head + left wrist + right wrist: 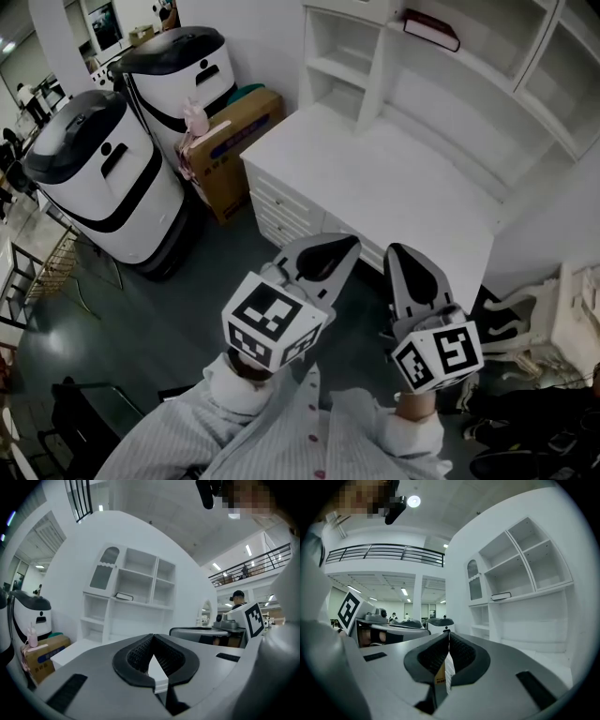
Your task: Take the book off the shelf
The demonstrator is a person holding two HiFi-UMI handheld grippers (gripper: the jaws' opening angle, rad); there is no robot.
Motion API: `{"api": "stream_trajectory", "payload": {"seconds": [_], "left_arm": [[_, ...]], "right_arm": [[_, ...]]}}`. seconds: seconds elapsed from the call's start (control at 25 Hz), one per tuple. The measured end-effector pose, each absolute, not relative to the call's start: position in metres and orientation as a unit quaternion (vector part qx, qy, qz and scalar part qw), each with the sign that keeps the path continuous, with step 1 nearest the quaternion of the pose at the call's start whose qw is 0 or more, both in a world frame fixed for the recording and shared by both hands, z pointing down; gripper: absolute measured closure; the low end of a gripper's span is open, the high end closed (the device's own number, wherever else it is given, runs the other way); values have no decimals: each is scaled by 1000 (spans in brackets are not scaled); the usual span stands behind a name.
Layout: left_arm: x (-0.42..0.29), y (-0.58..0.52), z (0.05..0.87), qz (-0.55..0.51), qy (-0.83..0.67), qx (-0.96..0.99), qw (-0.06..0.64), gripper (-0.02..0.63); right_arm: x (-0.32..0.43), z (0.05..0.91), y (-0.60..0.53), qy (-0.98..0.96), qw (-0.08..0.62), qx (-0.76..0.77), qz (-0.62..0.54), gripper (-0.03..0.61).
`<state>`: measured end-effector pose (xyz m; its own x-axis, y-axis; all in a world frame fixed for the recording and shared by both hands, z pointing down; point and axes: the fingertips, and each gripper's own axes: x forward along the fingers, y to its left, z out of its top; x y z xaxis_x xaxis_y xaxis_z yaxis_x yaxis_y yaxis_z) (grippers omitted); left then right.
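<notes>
Approach step is judged to be in hand; nothing is gripped yet. The left gripper (337, 246) and the right gripper (405, 258) are seen low in the head view, short of the desk (375, 178), both with jaws pressed together and nothing between the pads. The book (431, 29) is found lying flat on a board of the shelf unit (497, 94), at about 1 o'clock from the grippers and well apart from them. In the left gripper view it sits at 11 o'clock above the jaws, in the right gripper view at 1 o'clock. Next move, as judged: one gripper has to be opened wide, raised to the board and carried over the desk so the book's near edge is taken between the pads.
</notes>
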<state>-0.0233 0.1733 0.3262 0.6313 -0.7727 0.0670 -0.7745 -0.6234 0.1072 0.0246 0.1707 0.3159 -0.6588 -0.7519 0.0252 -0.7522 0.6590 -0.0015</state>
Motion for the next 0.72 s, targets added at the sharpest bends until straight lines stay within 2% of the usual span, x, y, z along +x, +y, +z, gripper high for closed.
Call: {"api": "stream_trajectory", "payload": {"seconds": [0.4,0.72], "left_arm": [[-70,126,336,9,-420,905,68,603],[-73,87,354,15,-413,907,80,603]], "right_arm": [[-9,330,126,-898,24,438,13,563],[-5,340,80,-891,31,452,16,563]]}}
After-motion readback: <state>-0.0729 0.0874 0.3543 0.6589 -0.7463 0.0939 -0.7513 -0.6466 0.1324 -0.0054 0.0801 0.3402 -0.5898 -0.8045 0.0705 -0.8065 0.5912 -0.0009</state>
